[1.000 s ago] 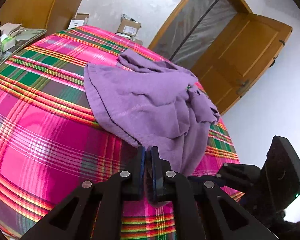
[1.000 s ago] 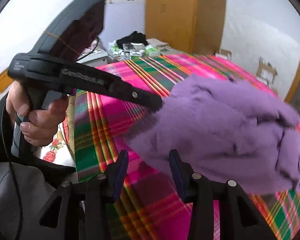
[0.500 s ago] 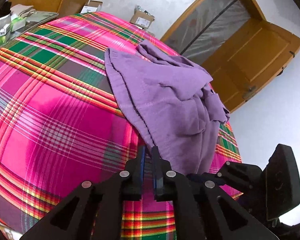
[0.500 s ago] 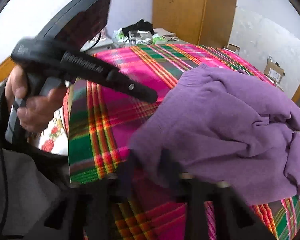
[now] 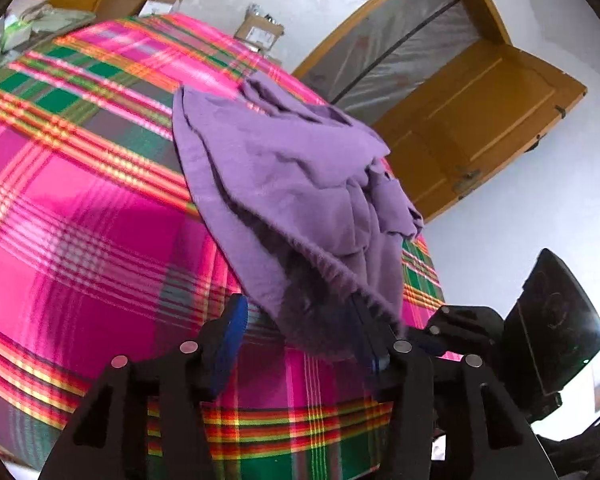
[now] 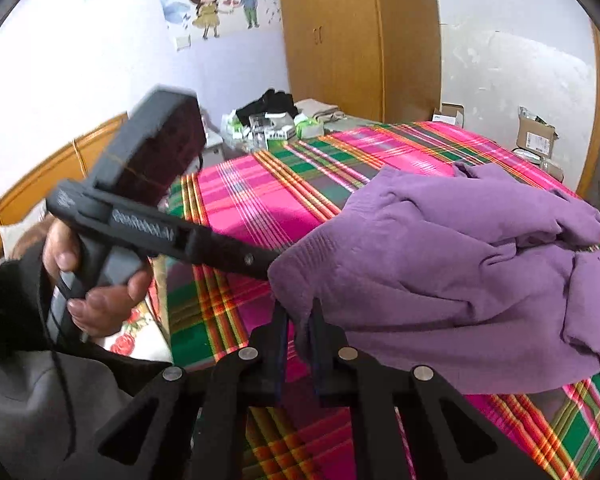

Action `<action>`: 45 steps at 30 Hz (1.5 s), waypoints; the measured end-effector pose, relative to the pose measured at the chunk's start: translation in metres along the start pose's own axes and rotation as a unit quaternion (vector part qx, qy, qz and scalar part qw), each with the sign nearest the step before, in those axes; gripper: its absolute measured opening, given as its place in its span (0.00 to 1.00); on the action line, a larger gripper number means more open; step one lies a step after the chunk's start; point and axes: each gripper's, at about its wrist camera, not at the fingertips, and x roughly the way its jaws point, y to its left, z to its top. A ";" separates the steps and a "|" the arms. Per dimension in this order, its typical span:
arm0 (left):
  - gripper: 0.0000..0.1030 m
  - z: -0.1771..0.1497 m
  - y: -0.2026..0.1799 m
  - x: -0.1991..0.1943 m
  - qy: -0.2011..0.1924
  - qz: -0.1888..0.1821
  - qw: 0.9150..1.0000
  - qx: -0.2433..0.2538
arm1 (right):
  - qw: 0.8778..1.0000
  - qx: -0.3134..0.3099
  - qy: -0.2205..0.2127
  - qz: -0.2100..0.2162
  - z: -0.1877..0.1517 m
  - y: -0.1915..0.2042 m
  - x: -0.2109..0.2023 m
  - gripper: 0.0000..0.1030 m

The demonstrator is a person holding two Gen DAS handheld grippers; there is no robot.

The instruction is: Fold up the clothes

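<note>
Purple knit cloth, a crumpled sweater, is seen heaped on a bed with a pink, green and orange plaid cover; it is not folded as it lies. In the left wrist view the garment runs from the upper middle of the frame down toward the lower middle, its long axis slanting to the lower right, with the near hem hanging between the fingers of the left gripper. Those fingers are spread wide apart, and nothing is pinched between them; only the right-hand finger is brushed by the hem. At the lower right of that frame the right gripper's body is seen just beside the hem.

In the right wrist view a hand at the left of the frame is wrapped around the left gripper's handle, whose tip reaches the cloth's edge at mid-frame. Below it, the right gripper is clamped on a corner of the hem, with the bulk of the garment lying to the right and beyond. Both tools are thus at the same near edge, and only the right one has a grip. A spreading or lifting move would be judged to turn on that held corner.

A wooden door is seen at the upper right of the left view, and a wardrobe and wall stickers at the top of the right view.
</note>
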 end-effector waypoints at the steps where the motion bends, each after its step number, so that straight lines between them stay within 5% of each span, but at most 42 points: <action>1: 0.51 -0.001 0.001 0.002 0.006 -0.003 1.000 -0.005 | 1.000 0.005 -0.005 0.003 -0.001 -0.001 -0.004 0.09; 15: 0.51 -0.013 -0.002 0.009 0.012 -0.107 0.993 -0.045 | 0.999 0.011 0.044 0.004 -0.022 -0.004 0.013 0.12; 27: 0.50 -0.013 -0.015 0.029 0.026 -0.057 0.998 -0.008 | 0.998 0.012 0.060 -0.001 -0.026 -0.007 0.017 0.17; 28: 0.48 -0.013 -0.018 0.032 0.027 -0.049 0.998 -0.001 | 0.998 0.011 0.062 -0.004 -0.027 -0.008 0.016 0.18; 32: 0.16 -0.012 -0.020 0.037 0.024 -0.012 1.000 0.010 | 0.998 0.007 0.055 -0.017 -0.025 -0.014 -0.001 0.20; 38: 0.11 -0.009 -0.021 0.024 -0.002 0.029 0.999 0.025 | 0.998 0.030 0.018 -0.060 -0.010 -0.040 -0.027 0.22; 45: 0.10 0.004 0.012 -0.028 -0.057 0.102 0.993 0.002 | 0.999 0.016 -0.014 -0.043 0.045 -0.050 -0.016 0.23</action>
